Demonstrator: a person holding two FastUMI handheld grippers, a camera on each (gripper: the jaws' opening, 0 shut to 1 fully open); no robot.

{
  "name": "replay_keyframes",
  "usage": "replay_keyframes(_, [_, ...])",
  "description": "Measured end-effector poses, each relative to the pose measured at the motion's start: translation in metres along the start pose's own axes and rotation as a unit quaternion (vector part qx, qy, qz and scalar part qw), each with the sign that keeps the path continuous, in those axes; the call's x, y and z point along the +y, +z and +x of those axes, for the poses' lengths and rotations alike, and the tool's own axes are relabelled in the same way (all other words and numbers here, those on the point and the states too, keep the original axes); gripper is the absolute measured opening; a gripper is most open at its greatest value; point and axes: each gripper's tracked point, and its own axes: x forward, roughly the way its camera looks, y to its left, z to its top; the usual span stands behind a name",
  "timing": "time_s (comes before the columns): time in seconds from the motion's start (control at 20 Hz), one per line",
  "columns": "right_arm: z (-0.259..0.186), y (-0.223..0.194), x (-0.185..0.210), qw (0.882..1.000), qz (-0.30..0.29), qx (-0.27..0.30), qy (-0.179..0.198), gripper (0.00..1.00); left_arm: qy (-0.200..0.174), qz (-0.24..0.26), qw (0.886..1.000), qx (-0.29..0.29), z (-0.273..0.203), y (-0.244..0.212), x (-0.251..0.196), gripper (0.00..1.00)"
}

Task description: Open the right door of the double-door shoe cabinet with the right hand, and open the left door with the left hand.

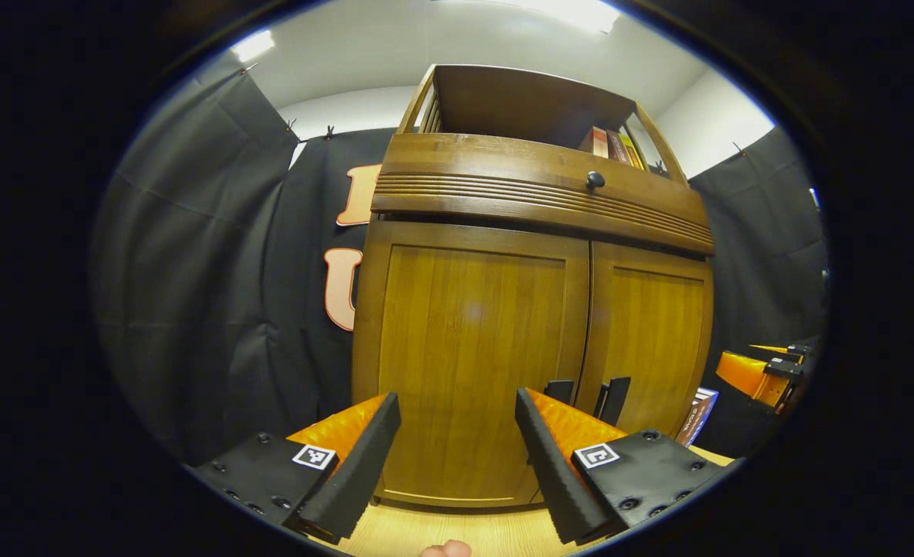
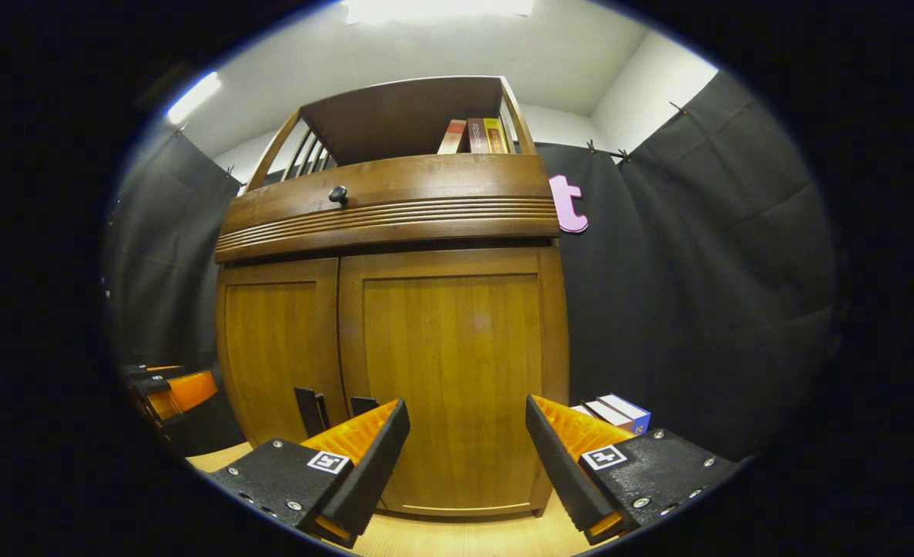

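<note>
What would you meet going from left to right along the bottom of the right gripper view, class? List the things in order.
The other tongs at the left edge → left door → dark door handles → right door → small box on the floor → black cloth wall.

Staged recording booth dressed as a home corner, black pleated cloth walls (image 2: 697, 255) clipped up under a white ceiling (image 2: 441, 46), brown wooden double-door shoe cabinet (image 2: 441, 371) on pale wood floor (image 1: 457, 534), upright books (image 2: 476, 135) on its top shelf
</note>
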Motion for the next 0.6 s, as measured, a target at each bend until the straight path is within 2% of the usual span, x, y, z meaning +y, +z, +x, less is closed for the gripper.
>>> replay_keyframes(0.15, [-0.003, -0.005, 0.011, 1.000, -0.012, 0.001, 0.011, 0.94, -0.004, -0.003, 1.000, -0.002, -0.006, -0.002, -0.005, 0.94])
replay_keyframes(0.3, [0.001, -0.023, 0.035, 0.999, -0.005, 0.024, 0.039, 0.93, 0.007, -0.002, 1.000, -0.002, -0.014, -0.002, 0.003, 0.95])
replay_keyframes(0.6, [0.037, -0.038, 0.072, 0.996, -0.001, 0.040, 0.076, 0.93, 0.034, -0.007, 0.999, -0.012, -0.028, 0.005, 0.025, 0.96])
